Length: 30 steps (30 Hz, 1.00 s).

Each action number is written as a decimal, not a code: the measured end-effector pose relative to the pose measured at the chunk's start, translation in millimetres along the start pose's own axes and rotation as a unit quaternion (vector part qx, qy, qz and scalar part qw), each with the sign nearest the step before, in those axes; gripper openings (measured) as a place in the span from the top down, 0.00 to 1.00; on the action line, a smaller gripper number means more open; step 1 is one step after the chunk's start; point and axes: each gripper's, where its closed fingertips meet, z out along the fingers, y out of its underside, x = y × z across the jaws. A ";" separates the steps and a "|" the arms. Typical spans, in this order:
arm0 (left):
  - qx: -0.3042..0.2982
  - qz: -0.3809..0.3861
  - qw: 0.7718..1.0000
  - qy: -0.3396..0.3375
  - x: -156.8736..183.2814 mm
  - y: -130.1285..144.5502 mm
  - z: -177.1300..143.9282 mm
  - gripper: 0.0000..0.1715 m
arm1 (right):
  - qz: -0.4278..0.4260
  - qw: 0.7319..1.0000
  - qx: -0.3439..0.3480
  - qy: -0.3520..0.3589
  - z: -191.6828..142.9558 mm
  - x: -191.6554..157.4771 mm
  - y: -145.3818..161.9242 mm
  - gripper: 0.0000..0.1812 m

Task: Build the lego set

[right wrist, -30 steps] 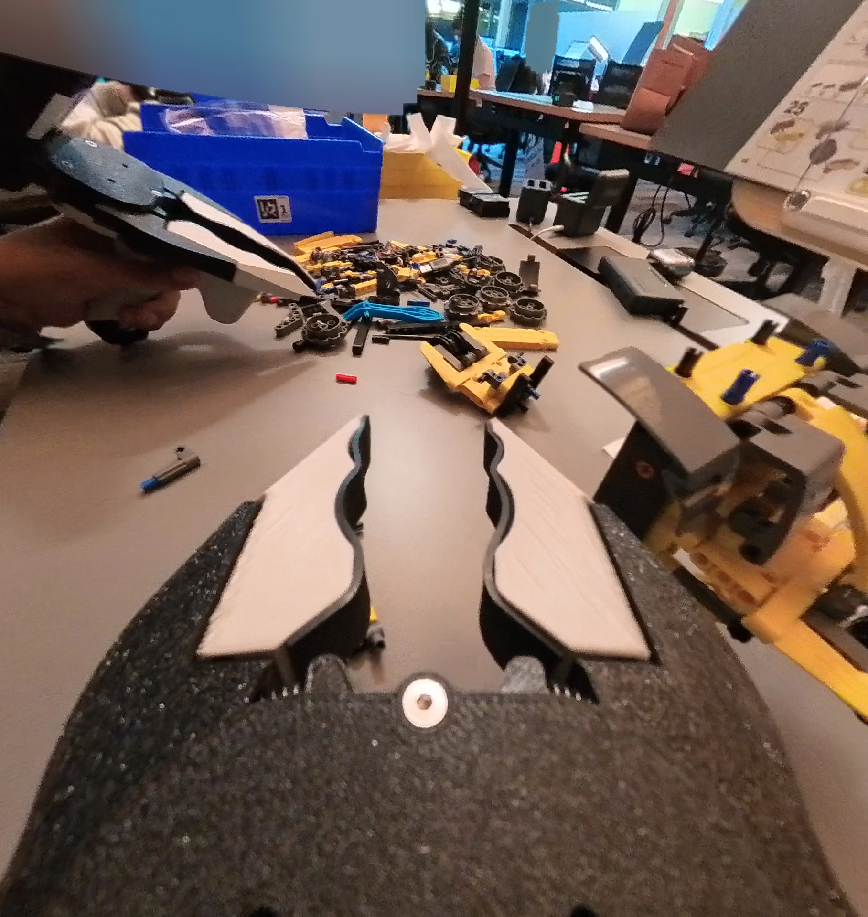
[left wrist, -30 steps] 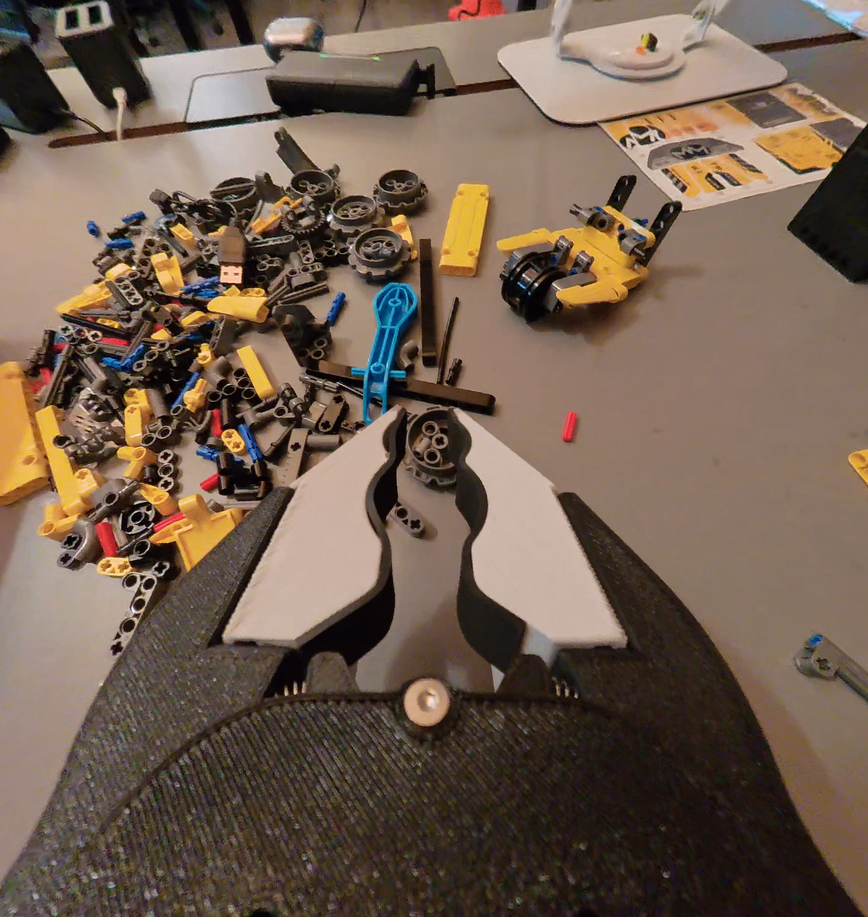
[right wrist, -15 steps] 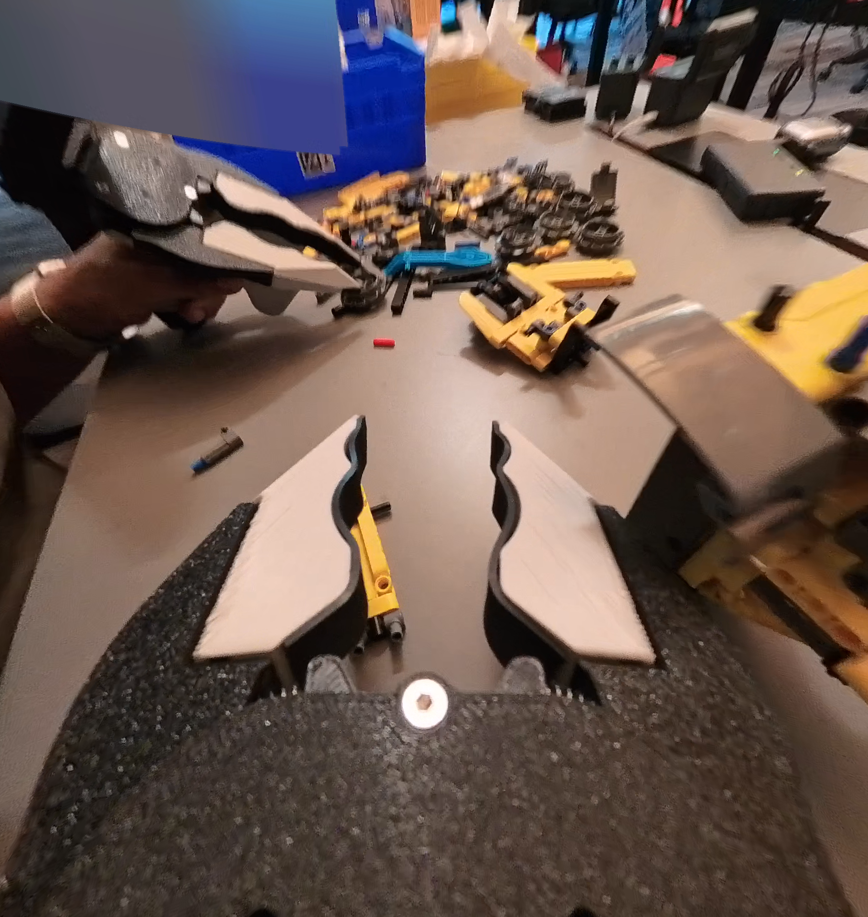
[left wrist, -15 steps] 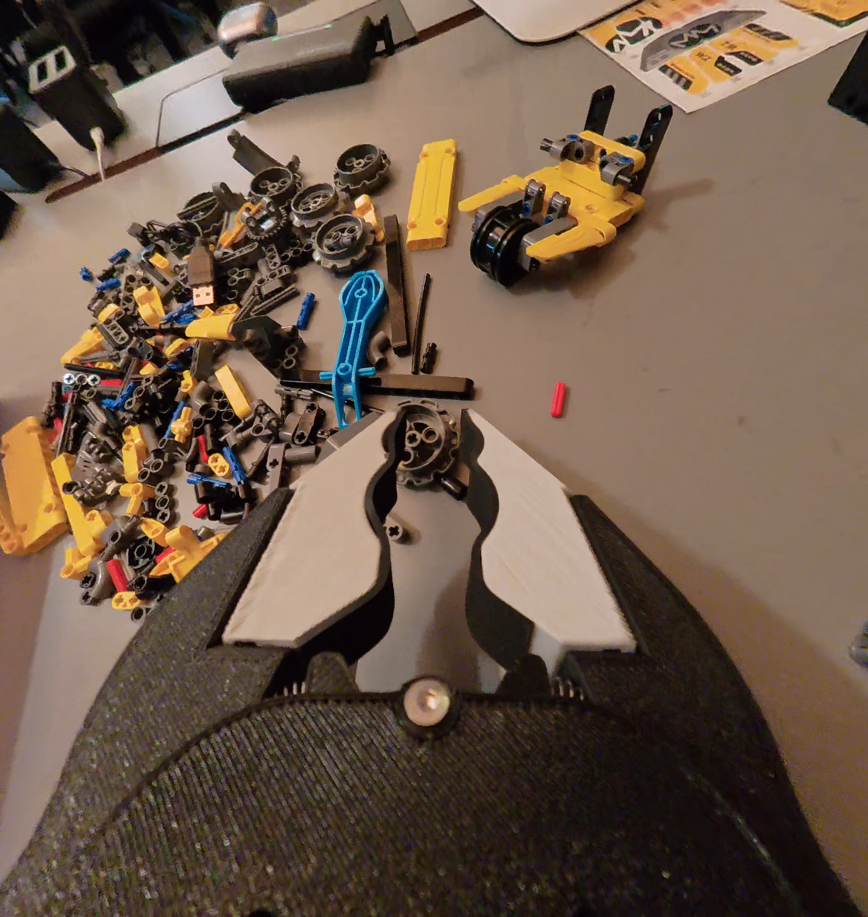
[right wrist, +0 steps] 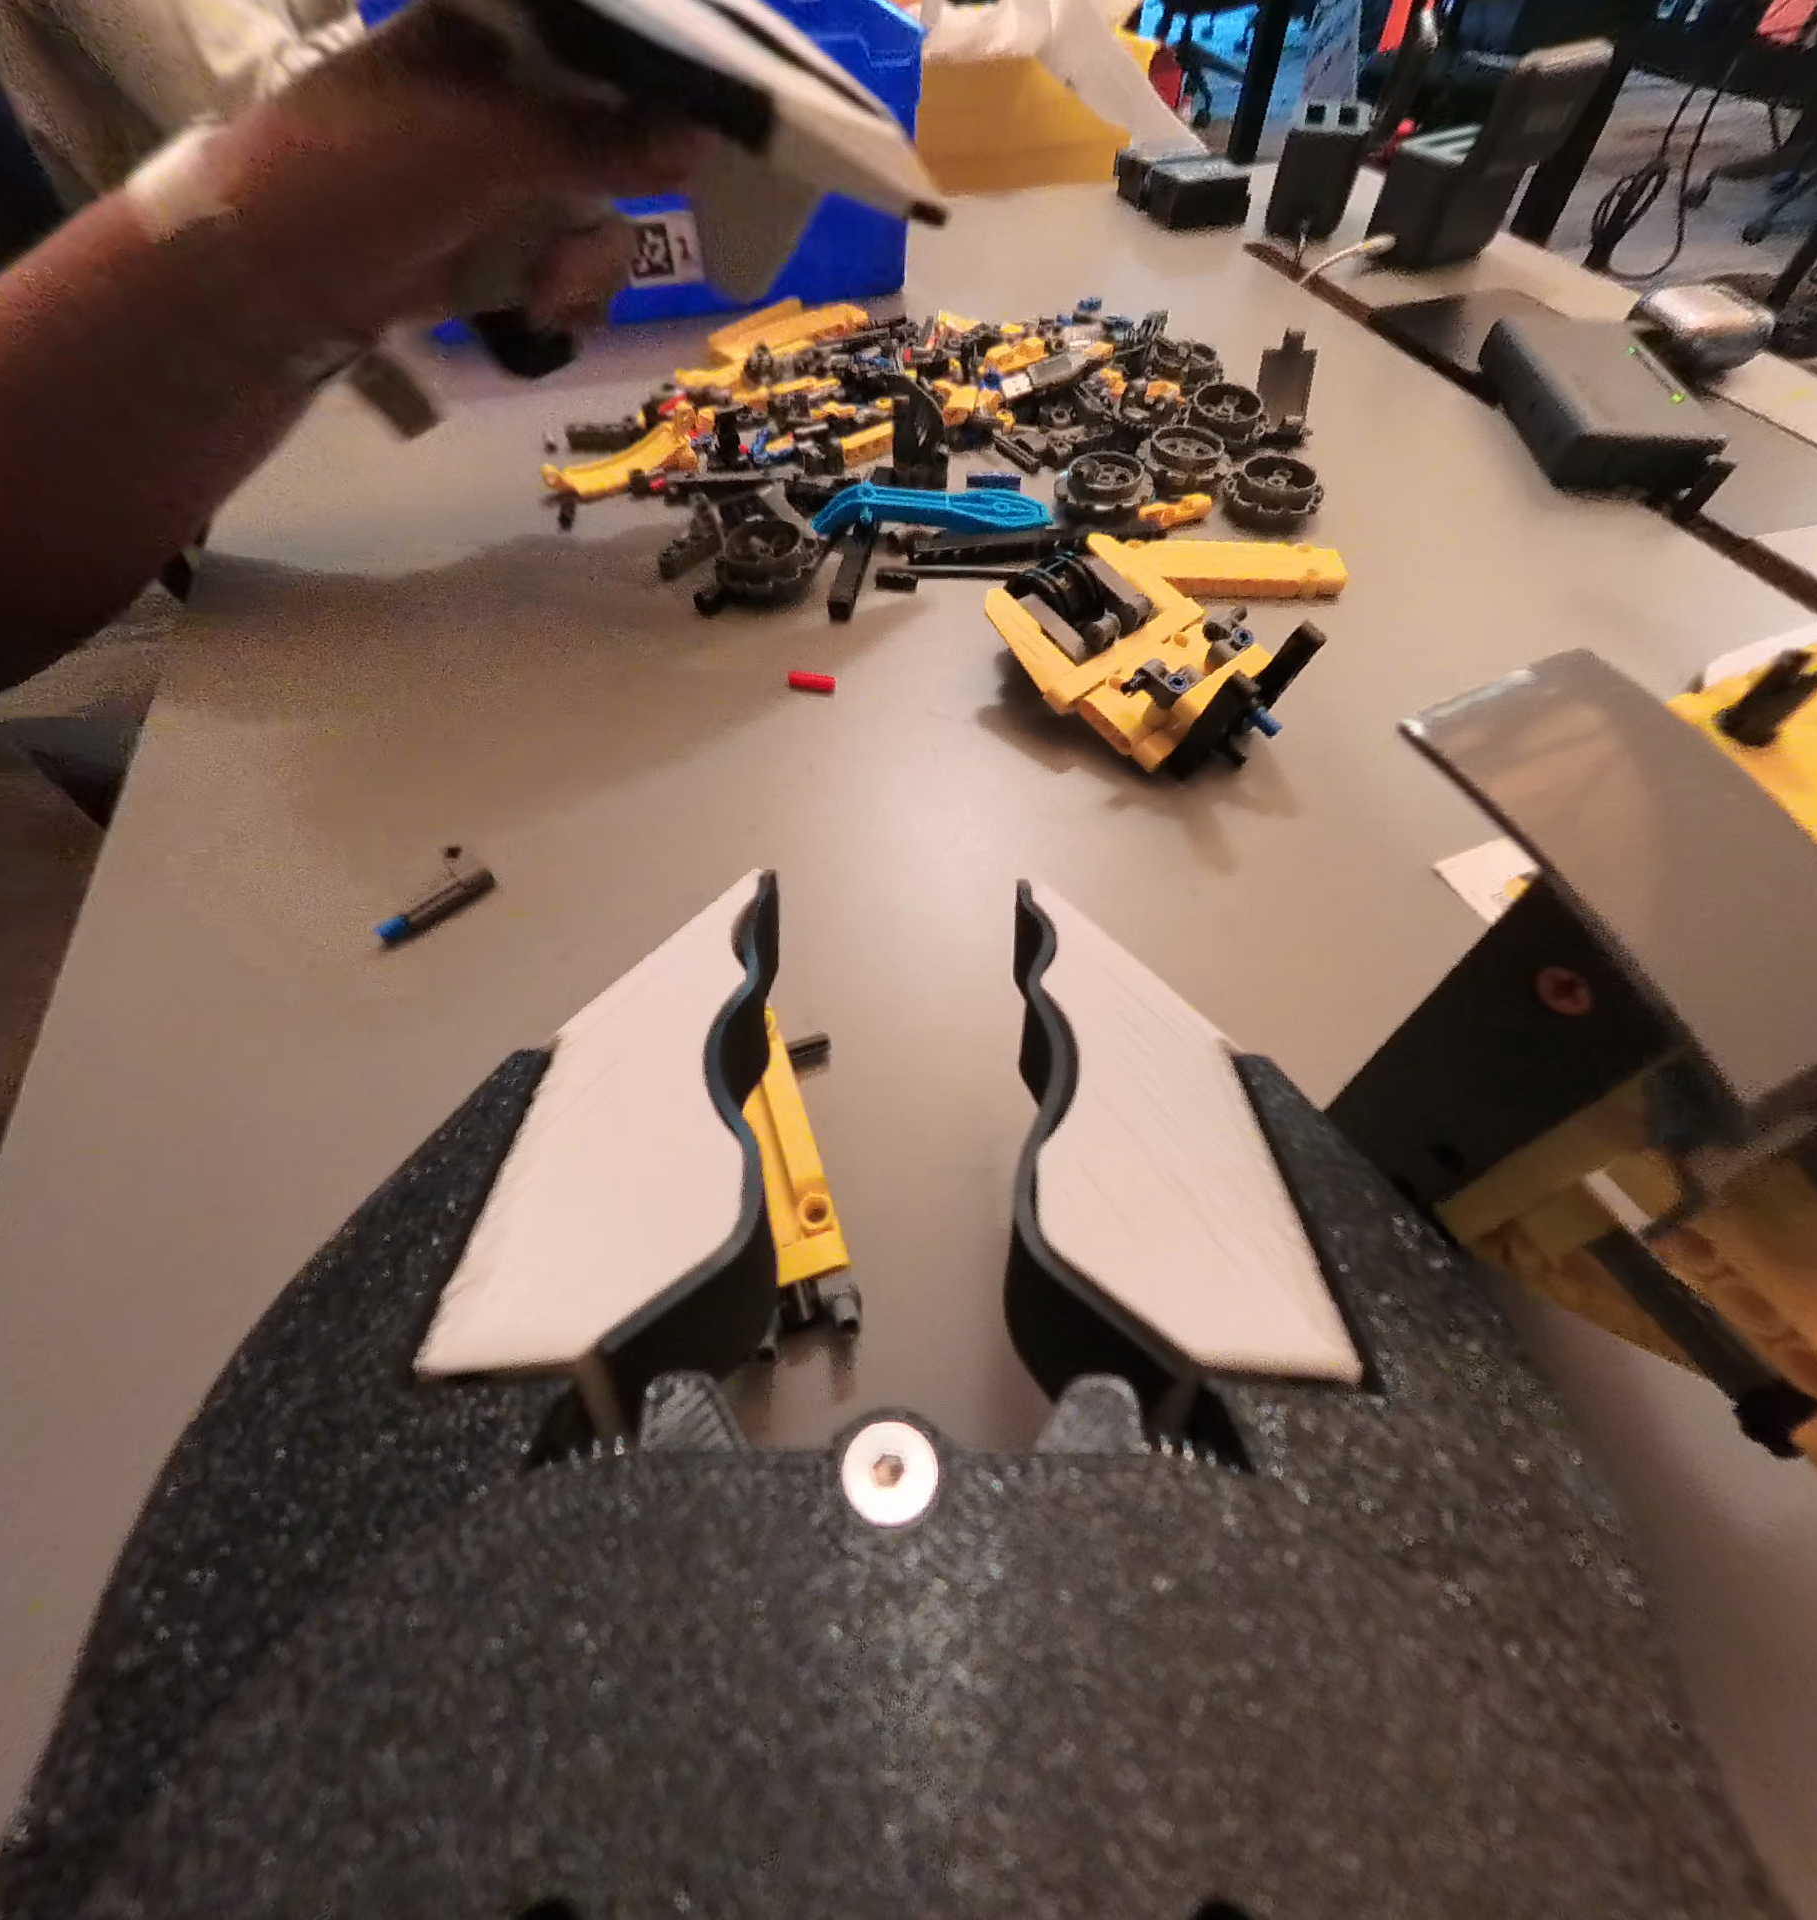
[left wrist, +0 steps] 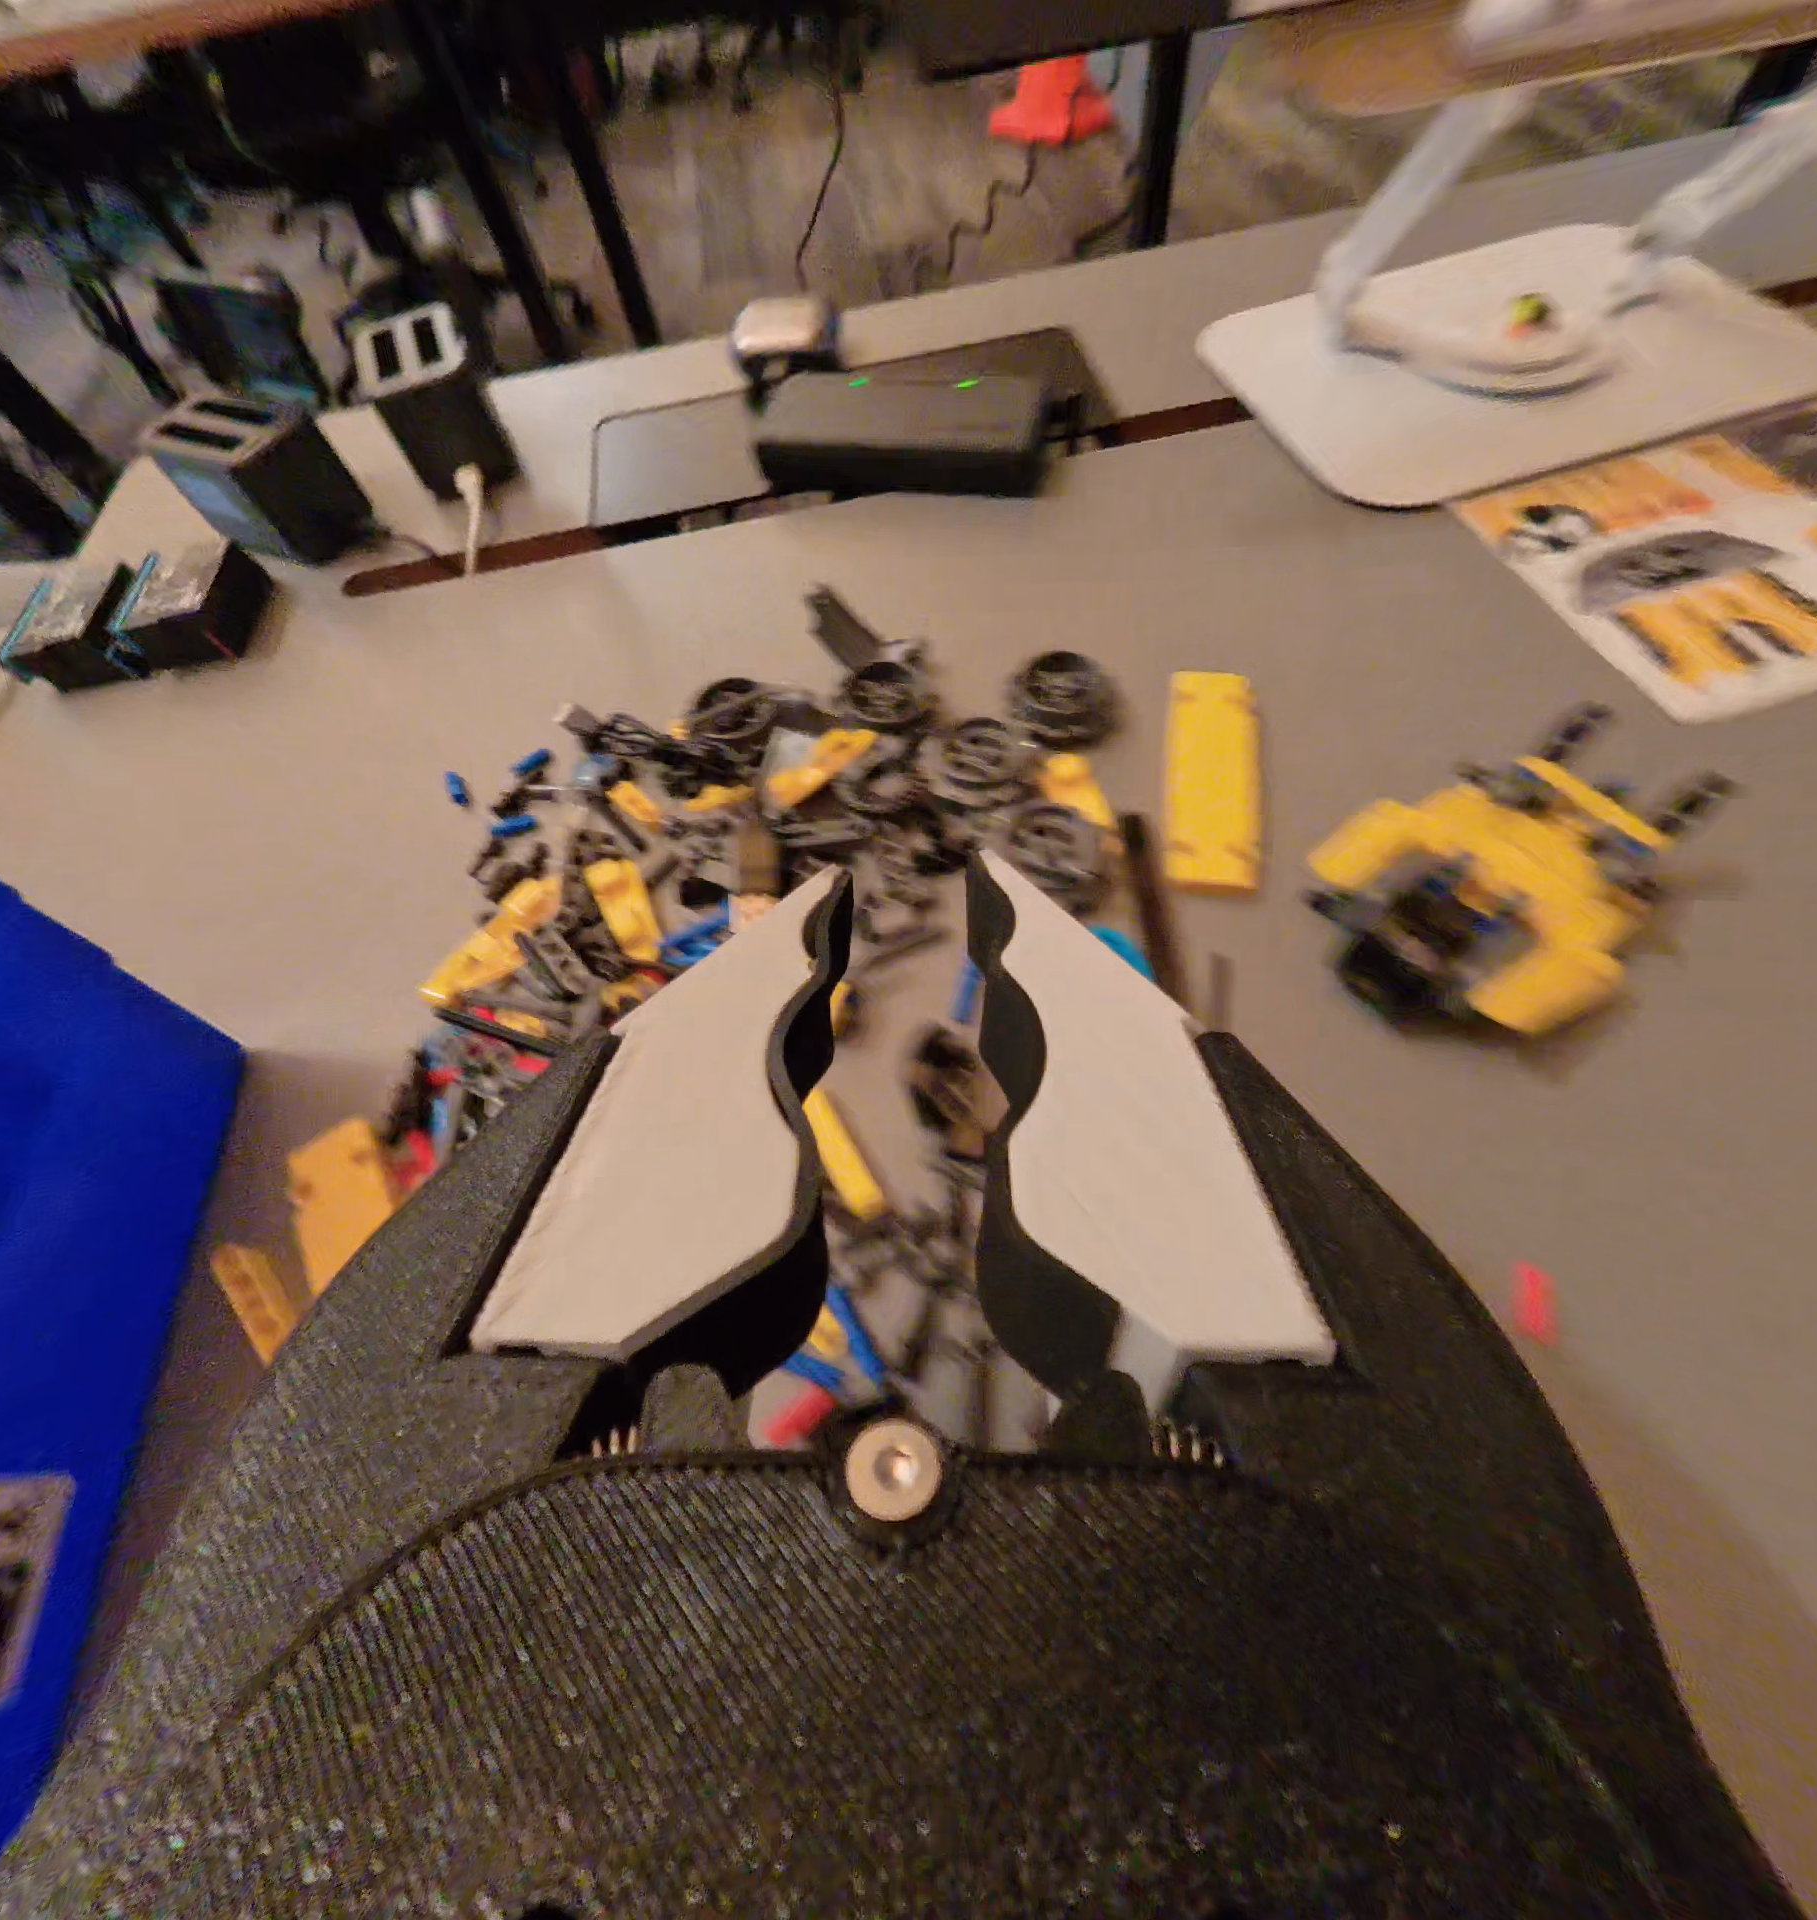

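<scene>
Two claws show over a grey worktop (right wrist: 592,790) strewn with building-toy parts. Nearest in the right wrist view, the right claw (right wrist: 896,894) hangs low over the bare surface with its jaws spread wide and nothing between them; a yellow beam (right wrist: 800,1174) with black pins at its ends lies on the worktop just under the inner edge of its left-hand finger. Close on its right stands a large yellow and black model (right wrist: 1652,1049) with a grey sloped panel on top. A short dark pin with a blue tip (right wrist: 434,906) lies alone to the left, and a small red pin (right wrist: 810,682) lies farther out. Beyond that sits a small yellow assembly (right wrist: 1143,649) with a black wheel, then a long yellow panel (right wrist: 1226,566) and a blue lever-shaped piece (right wrist: 935,511) at the near edge of the loose parts pile (right wrist: 925,416). A dark grey gear wheel (right wrist: 764,551) rests on the worktop at the pile's near corner.

The left claw (left wrist: 906,881) is held up in the air above the pile by a person's hand (right wrist: 436,177); its jaws stand partly apart and grip nothing. Its view is blurred. A blue bin (right wrist: 842,249) stands behind the hand, and a black box with green lights (left wrist: 904,431) sits at the far edge.
</scene>
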 end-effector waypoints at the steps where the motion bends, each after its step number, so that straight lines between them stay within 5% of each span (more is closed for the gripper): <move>1: -0.023 -0.011 1.000 -0.001 -20.0 -2.3 17.4 0.89 | 0.004 1.000 0.004 -0.003 -1.4 -1.3 -0.6 0.75; 6: -0.123 -0.099 0.987 0.014 -88.5 9.6 93.6 0.97 | 0.031 0.999 0.016 -0.016 -9.6 -5.7 -1.7 0.73; 10: -0.162 -0.099 0.981 -0.026 -115.8 27.4 119.9 1.00 | 0.041 0.999 0.032 -0.011 -15.5 -2.7 -5.7 0.73; 30: -0.199 -0.046 0.978 -0.031 -98.6 40.6 119.7 0.95 | 0.090 0.996 0.022 -0.022 -19.8 2.7 0.6 0.73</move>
